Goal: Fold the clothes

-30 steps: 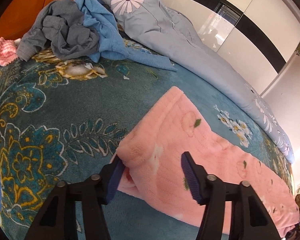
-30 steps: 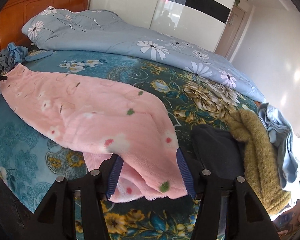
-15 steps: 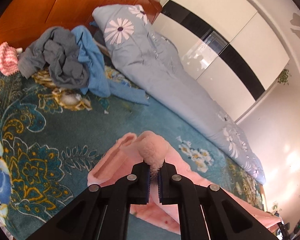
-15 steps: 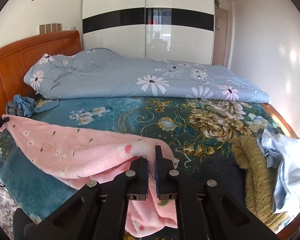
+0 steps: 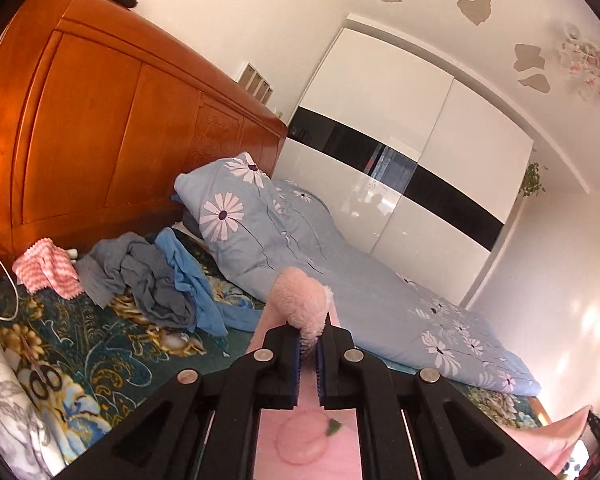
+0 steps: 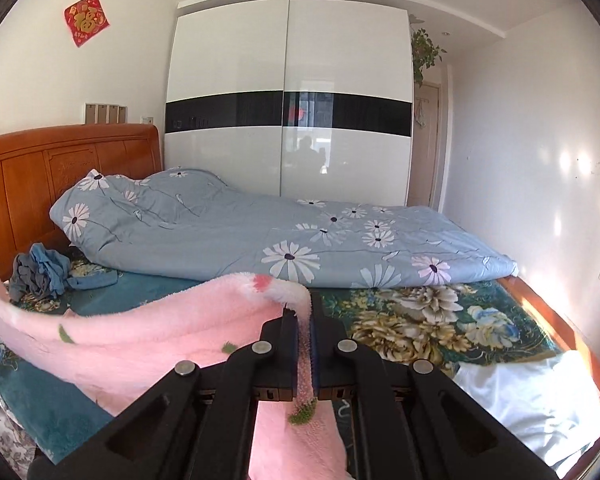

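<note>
A pink fleece garment [image 6: 132, 332] with small flower prints hangs lifted above the bed between my two grippers. My left gripper [image 5: 308, 344] is shut on one end of it, and a fluffy pink fold [image 5: 300, 300] sticks up past the jaws. My right gripper [image 6: 309, 332] is shut on the other end, with pink fabric running down between the pads. The garment sags in a curve to the left in the right wrist view. Its far end shows at the lower right of the left wrist view [image 5: 556, 444].
A crumpled pile of grey and blue clothes [image 5: 152, 280] and a pink-white striped cloth [image 5: 48, 268] lie by the wooden headboard [image 5: 80, 140]. A blue daisy duvet [image 6: 260, 240] fills the bed's far side. A white cloth [image 6: 532, 396] lies at the near right. A white cable [image 5: 0, 280] lies at the left.
Both grippers closed on the ends of the pink garment and rose, lifting it off the floral blanket. Both cameras now look higher into the room.
</note>
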Tool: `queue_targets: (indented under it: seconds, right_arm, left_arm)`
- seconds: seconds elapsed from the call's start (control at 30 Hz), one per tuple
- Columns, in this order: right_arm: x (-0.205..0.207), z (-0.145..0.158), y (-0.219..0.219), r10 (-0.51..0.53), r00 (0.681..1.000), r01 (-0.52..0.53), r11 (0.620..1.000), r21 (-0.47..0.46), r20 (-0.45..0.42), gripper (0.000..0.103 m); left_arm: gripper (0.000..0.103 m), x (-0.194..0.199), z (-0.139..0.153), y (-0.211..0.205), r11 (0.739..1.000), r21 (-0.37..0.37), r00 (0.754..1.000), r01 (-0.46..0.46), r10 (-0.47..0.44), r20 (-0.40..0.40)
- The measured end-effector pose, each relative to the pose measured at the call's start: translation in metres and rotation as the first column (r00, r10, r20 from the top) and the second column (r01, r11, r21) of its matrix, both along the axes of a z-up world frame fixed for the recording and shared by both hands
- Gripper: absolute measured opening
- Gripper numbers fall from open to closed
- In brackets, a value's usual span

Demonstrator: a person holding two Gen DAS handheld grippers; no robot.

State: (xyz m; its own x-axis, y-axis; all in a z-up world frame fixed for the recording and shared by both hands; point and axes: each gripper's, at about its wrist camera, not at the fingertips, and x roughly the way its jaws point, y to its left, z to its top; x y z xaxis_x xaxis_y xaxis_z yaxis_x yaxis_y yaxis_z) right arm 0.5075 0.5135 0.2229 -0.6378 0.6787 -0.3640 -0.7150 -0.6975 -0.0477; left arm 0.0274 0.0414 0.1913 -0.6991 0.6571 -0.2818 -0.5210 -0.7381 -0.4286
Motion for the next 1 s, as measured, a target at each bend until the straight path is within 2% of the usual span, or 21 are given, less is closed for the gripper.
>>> queue_targets:
  seconds: [0.17, 0.3, 0.43, 0.57, 0.7, 0.8, 0.87, 1.0]
  right_arm:
    - [-0.073, -0.024, 0.060, -0.015, 0.995, 0.022, 0.997, -0.072, 0.101, 0.004]
    - [-0.134, -0.069, 0.111, -0.032, 0.982, 0.062, 0.986, -0.156, 0.188, 0.004]
    - [-0.188, -0.113, 0.161, -0.063, 0.962, 0.123, 0.969, -0.214, 0.267, 0.004]
    - [-0.232, -0.143, 0.200, -0.100, 0.932, 0.181, 0.961, -0.208, 0.349, 0.004]
    - [-0.270, -0.167, 0.226, -0.153, 0.895, 0.236, 0.960, -0.153, 0.419, 0.005]
    - [-0.292, -0.194, 0.241, -0.163, 0.852, 0.257, 0.958, -0.126, 0.497, 0.005]
    - [-0.298, -0.210, 0.246, -0.163, 0.836, 0.270, 0.953, -0.135, 0.523, 0.005]
    - [-0.305, -0.227, 0.245, -0.158, 0.807, 0.273, 0.954, -0.123, 0.570, 0.006]
  left_arm:
    - [0.006, -0.062, -0.024, 0.047, 0.992, -0.110, 0.993, -0.058, 0.068, 0.092]
    - [0.006, -0.114, -0.062, 0.099, 0.970, -0.228, 0.983, -0.082, 0.116, 0.140]
    - [0.006, -0.165, -0.110, 0.151, 0.955, -0.288, 0.964, -0.066, 0.135, 0.228]
    - [0.006, -0.211, -0.146, 0.197, 0.939, -0.339, 0.950, -0.059, 0.157, 0.271]
    - [0.006, -0.248, -0.175, 0.236, 0.930, -0.364, 0.930, -0.040, 0.168, 0.327]
    - [0.006, -0.262, -0.198, 0.263, 0.905, -0.425, 0.923, -0.015, 0.176, 0.342]
    - [0.008, -0.267, -0.210, 0.276, 0.891, -0.453, 0.923, 0.017, 0.160, 0.350]
    - [0.013, -0.270, -0.219, 0.286, 0.883, -0.458, 0.913, 0.103, 0.098, 0.395]
